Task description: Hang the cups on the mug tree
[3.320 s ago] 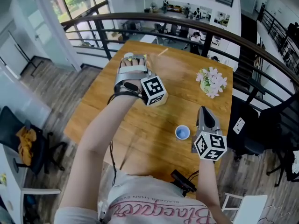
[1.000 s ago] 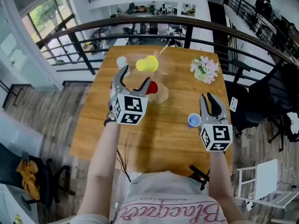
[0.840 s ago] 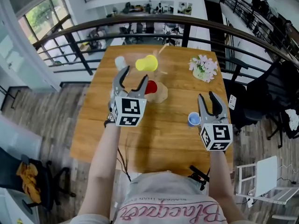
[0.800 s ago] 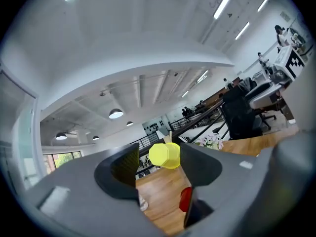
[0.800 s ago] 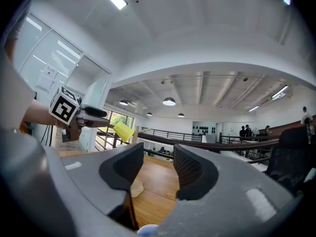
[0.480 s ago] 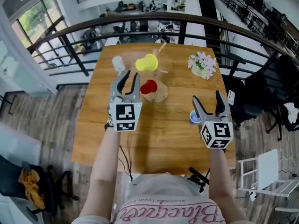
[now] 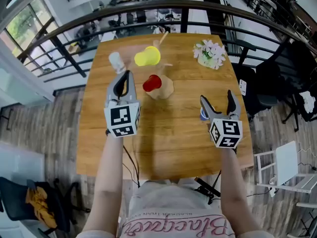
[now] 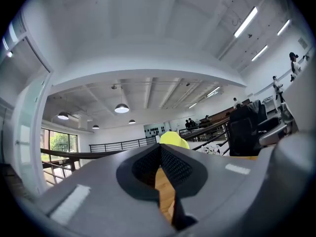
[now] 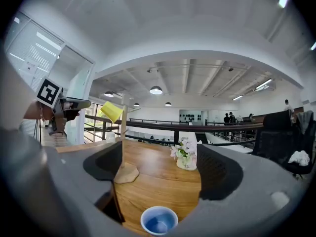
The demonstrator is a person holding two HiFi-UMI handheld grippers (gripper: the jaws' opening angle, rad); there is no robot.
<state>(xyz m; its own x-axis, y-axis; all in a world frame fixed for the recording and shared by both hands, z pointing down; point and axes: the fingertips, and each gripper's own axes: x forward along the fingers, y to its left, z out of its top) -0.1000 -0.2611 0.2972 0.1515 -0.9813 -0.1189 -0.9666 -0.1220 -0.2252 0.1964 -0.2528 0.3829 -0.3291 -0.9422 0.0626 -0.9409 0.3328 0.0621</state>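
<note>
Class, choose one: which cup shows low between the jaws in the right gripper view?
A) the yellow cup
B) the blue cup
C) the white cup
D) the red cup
B: the blue cup stands on the table low between the jaws of the right gripper, which have just been opening and do not touch it.

Head view: the blue cup (image 7: 202, 114) barely peeks out from behind the right gripper (image 7: 216, 99). Over in the left gripper view, the closed-up left gripper (image 8: 159, 149) covers the yellow cup (image 8: 174, 138) below its rim. Background people (image 9: 229, 118) are too small to make out.
</note>
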